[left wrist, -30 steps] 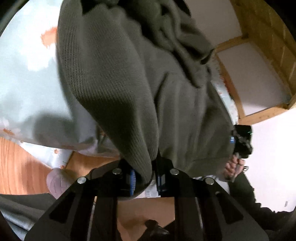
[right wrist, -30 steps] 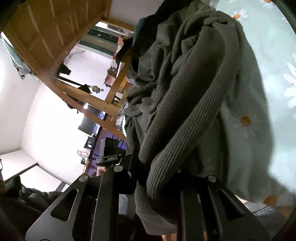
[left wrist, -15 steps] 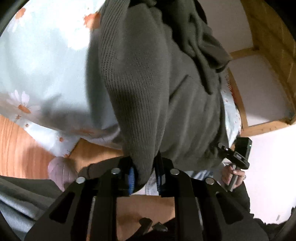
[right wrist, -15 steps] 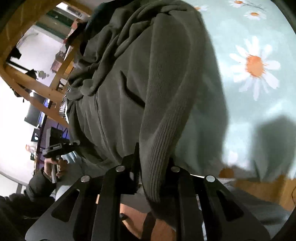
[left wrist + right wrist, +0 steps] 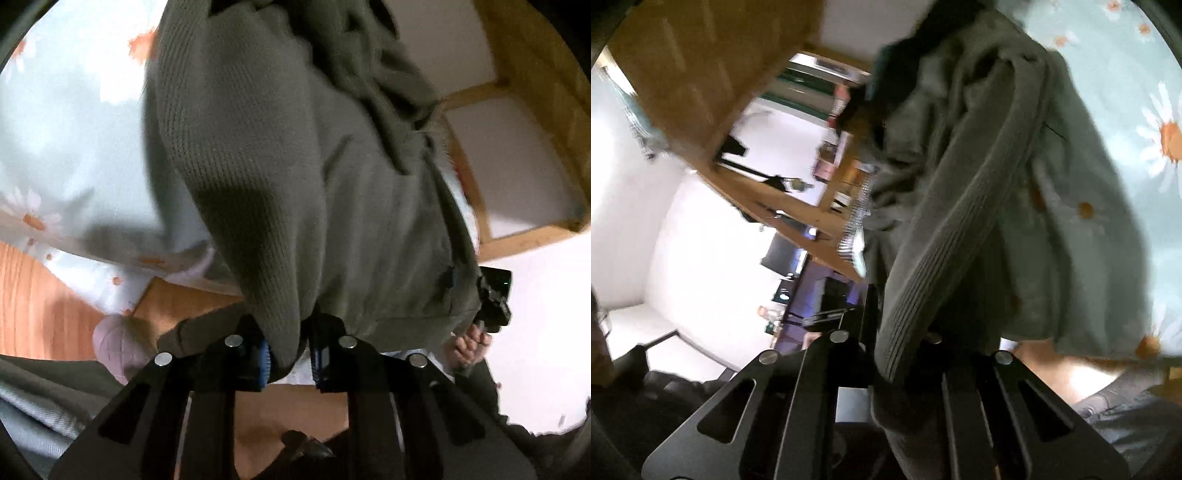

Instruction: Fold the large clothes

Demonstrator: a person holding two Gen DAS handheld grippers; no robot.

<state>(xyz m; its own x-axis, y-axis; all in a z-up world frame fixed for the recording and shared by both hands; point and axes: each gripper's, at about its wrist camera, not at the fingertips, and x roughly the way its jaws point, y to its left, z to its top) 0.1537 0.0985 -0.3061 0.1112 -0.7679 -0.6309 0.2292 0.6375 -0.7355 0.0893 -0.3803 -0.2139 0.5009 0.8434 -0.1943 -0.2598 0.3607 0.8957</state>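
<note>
Left gripper [image 5: 287,360] clenched on knit sweater [image 5: 258,155] hem; right gripper [image 5: 905,363] clenched on ribbed cuff. Garment hangs lifted, bulk running away toward daisy sheet [image 5: 1126,74] (bed edge nearest). Both grippers equally near.

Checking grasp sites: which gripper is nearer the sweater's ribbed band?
Right. The right gripper is shut on the ribbed band itself; the left gripper pinches plain knit of the sweater.
</note>
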